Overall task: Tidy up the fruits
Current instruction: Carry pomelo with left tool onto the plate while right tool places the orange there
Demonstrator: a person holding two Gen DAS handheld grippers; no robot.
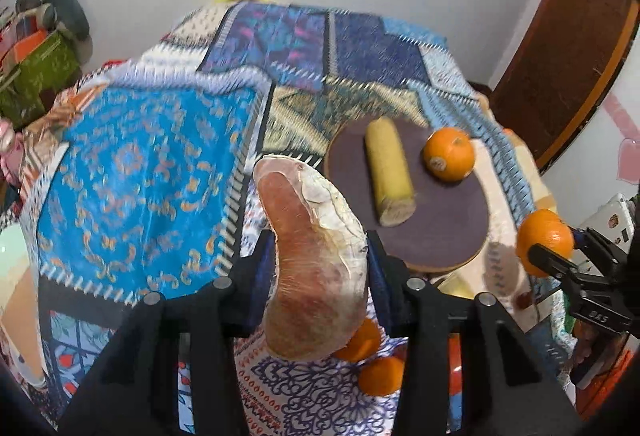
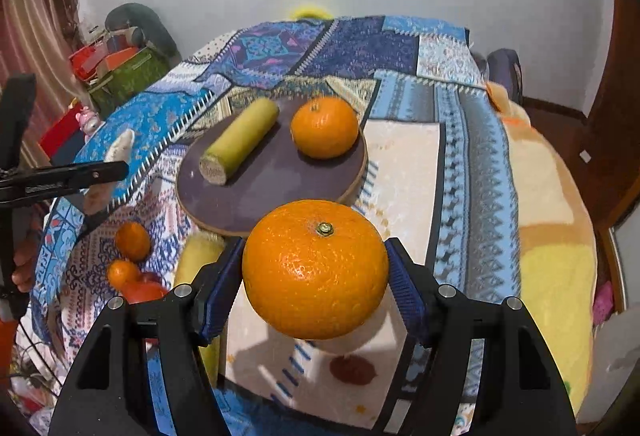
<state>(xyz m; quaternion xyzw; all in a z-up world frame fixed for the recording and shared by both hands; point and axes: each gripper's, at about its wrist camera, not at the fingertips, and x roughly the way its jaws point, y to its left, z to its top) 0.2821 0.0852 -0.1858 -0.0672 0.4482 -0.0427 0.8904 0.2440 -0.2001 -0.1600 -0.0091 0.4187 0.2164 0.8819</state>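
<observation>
Since both grippers are loaded, the round board (image 2: 276, 192) looks like the gathering place; the right gripper (image 2: 316, 276) clamps a large orange (image 2: 315, 270) just short of the board's 6 o'clock edge; the left gripper (image 1: 316, 264) pinches a reddish curved fruit (image 1: 316, 256), with the board at its 2 o'clock; a cut yellow piece (image 2: 240, 142) and another orange (image 2: 325, 127) already rest on the board.

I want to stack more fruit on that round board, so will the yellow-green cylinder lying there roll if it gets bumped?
Probably yes: the cut stalk piece lies on its rounded side on the flat round board, with no visible rim. It looks stiff and smooth, so a nudge may send it toward the orange.
</observation>
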